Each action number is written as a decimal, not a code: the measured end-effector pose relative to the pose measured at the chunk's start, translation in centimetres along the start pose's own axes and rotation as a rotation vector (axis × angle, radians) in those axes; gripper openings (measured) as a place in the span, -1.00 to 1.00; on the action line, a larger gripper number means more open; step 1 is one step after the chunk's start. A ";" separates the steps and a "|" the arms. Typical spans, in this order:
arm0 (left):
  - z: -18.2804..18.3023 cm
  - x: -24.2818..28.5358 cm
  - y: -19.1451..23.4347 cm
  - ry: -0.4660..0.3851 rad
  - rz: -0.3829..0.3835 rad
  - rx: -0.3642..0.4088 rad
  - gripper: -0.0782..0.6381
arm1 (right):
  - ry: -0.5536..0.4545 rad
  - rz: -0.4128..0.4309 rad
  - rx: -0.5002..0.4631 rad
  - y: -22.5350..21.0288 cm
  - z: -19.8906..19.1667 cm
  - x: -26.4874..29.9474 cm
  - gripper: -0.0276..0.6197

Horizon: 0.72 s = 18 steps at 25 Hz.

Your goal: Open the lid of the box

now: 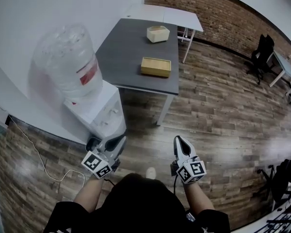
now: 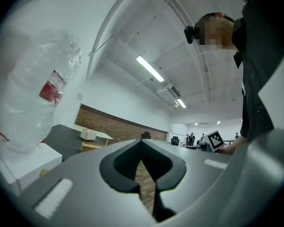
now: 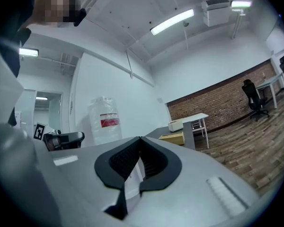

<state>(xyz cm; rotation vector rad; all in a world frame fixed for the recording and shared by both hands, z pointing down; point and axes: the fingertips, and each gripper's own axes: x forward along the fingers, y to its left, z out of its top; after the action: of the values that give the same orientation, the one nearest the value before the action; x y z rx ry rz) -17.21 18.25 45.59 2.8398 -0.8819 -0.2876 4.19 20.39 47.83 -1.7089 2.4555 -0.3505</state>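
Observation:
A flat tan box (image 1: pixel 155 66) with its lid down lies on the dark grey table (image 1: pixel 126 52), far ahead of me. A white box (image 1: pixel 158 33) sits behind it. Both grippers are held low near the person's body, well short of the table. The left gripper (image 1: pixel 118 141) is shut with nothing in it, its tips meeting in the left gripper view (image 2: pixel 141 141). The right gripper (image 1: pixel 179 141) is likewise shut and holds nothing (image 3: pixel 140 139). The tan box (image 3: pixel 172 137) shows small in the right gripper view, and the tan box (image 2: pixel 91 146) shows in the left gripper view too.
A white water dispenser (image 1: pixel 99 113) with a big clear bottle (image 1: pixel 68 59) stands left of the table, just ahead of the left gripper. A white desk (image 1: pixel 179 17) adjoins the table's far end. Wooden floor (image 1: pixel 223 106) stretches right; office chairs (image 1: pixel 260 52) stand far right.

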 end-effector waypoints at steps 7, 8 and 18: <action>-0.5 6.1 0.4 -0.010 0.009 -0.005 -0.78 | 0.027 -0.004 0.020 -5.0 0.4 1.0 -0.91; -0.5 6.8 0.4 -0.010 0.012 -0.001 -0.78 | 0.029 -0.002 0.019 -5.7 0.6 1.1 -0.91; -0.7 11.0 1.0 0.002 0.044 0.013 -0.78 | 0.034 0.017 0.017 -10.2 2.6 2.8 -0.91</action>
<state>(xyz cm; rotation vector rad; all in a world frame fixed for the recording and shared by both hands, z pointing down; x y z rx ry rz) -8.69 11.20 44.92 2.8282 -0.9476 -0.2748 13.03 14.07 48.03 -1.6882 2.4817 -0.4001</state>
